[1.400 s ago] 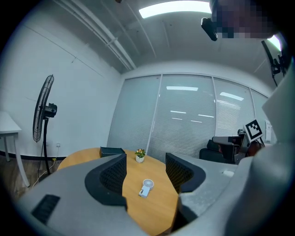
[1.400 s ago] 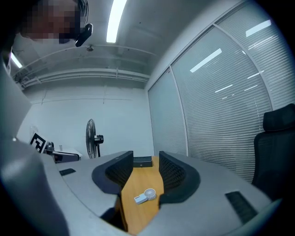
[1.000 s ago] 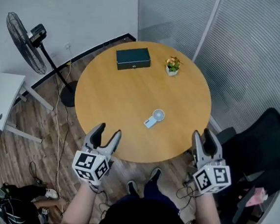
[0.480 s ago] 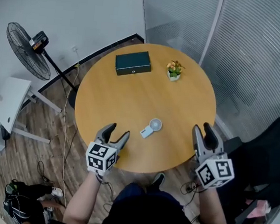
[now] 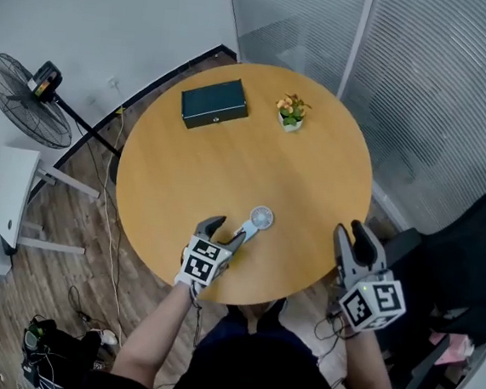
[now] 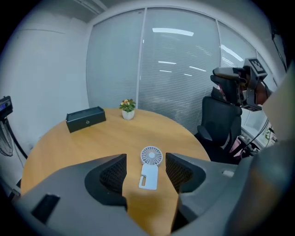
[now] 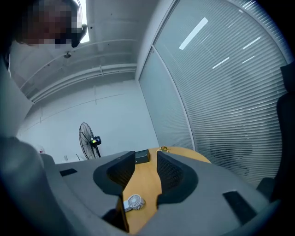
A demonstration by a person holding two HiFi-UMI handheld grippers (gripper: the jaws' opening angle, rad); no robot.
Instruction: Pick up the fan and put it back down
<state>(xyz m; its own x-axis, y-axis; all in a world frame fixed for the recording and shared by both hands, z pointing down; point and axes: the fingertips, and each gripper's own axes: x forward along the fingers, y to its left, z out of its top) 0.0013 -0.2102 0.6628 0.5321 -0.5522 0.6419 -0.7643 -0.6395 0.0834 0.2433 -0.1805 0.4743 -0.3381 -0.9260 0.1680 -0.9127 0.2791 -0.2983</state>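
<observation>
Round and wood-topped, the counter fills the middle of the head view, with a wood floor at the left and a wall of slatted blinds at the upper right. Low on the counter, close to its near edge, lies the small white handheld fan, flat, its round head toward the upper right and its handle toward the lower left.

The left gripper sits just beside that handle at lower centre, over the counter. Its jaws are spread. In the left gripper view the handheld fan lies in the gap between the two tips, with neither pad touching it.

The right gripper hangs off the counter's edge at the lower right, well apart from the handheld fan. Its jaws have just been closing but stand apart, with nothing between the pads; its own view shows the handheld fan low down and far beyond them.

At the upper part of the counter rest a dark green box and a small potted plant. A pedestal fan stands on the floor at the left, and a black office chair at the right.
</observation>
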